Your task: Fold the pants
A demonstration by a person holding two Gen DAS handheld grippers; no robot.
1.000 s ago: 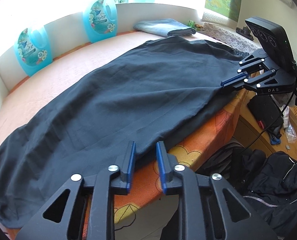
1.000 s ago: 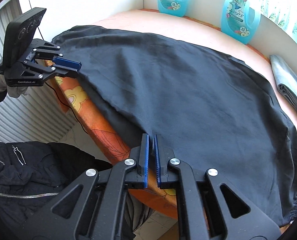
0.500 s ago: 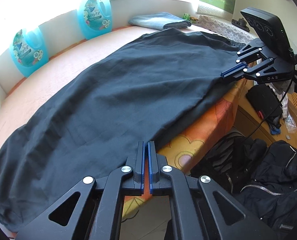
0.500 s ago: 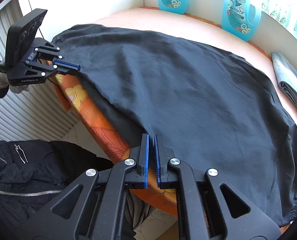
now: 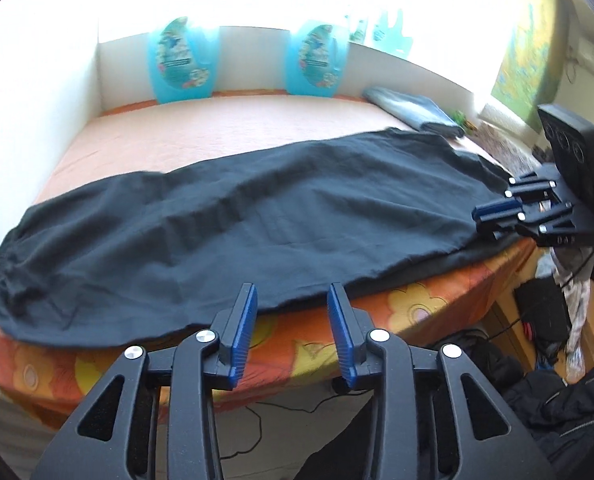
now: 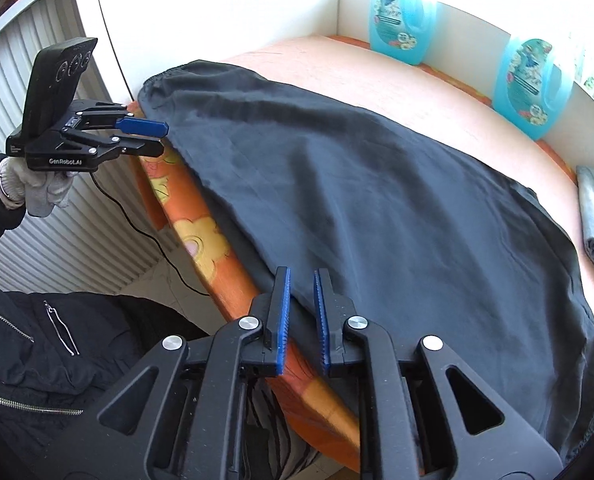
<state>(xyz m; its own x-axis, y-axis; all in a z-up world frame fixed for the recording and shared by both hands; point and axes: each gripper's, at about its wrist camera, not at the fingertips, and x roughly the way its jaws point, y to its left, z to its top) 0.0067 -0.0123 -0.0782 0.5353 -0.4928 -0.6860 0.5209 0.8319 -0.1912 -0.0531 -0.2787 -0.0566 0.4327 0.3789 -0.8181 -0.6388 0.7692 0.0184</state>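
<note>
Black pants [image 5: 237, 232] lie spread lengthwise along the near edge of an orange bed; they also show in the right wrist view [image 6: 377, 208]. My left gripper [image 5: 291, 300] is open and empty, its tips just off the pants' near hem. It also shows in the right wrist view [image 6: 159, 136], beside the elastic end of the pants. My right gripper [image 6: 301, 280] is open a little and empty, at the pants' near edge. It also shows in the left wrist view [image 5: 483, 218], at the far right end.
Two blue detergent bottles [image 5: 185, 66] [image 5: 317, 62] stand at the white back wall. Folded blue jeans [image 5: 413, 110] lie at the back right. The bed's flowered orange side [image 5: 417, 312] drops to the floor. Black jackets [image 6: 37, 352] lie below.
Both grippers were shut on the pants' near edge and have opened, letting go. The left gripper has drawn back and turned left; the pants now lie flat.
</note>
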